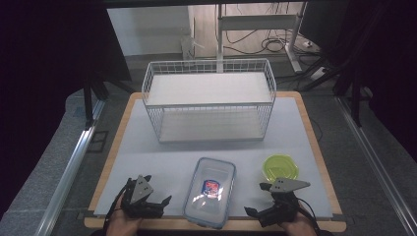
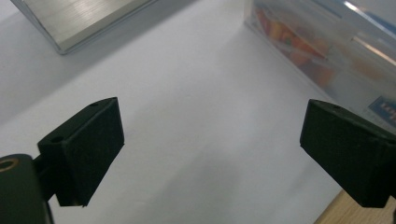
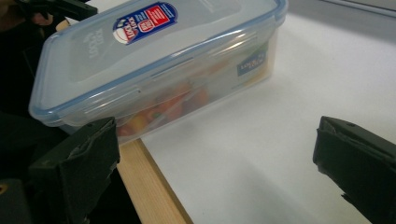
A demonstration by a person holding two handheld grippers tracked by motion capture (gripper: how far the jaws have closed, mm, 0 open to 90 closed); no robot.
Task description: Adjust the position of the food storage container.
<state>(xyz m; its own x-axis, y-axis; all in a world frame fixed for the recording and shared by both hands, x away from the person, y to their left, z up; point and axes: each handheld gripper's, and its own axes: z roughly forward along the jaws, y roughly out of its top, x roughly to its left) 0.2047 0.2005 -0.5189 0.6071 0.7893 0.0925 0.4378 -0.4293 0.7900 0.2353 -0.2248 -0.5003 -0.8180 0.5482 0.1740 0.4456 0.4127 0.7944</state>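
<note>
lidded food box (image 1: pixel 210 191) lies at the table's (image 1: pixel 147 147) near edge between left claw (image 1: pixel 156 205) and right claw (image 1: pixel 255 209), both spread wide and empty, seemingly flanking it for a two-sided lift.

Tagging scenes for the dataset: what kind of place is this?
Probably a lab data-collection bench, not a home: a white-matted table with staged props, namely a wire basket and a lidded food container, dark curtains either side, and cables on the floor behind.
</note>
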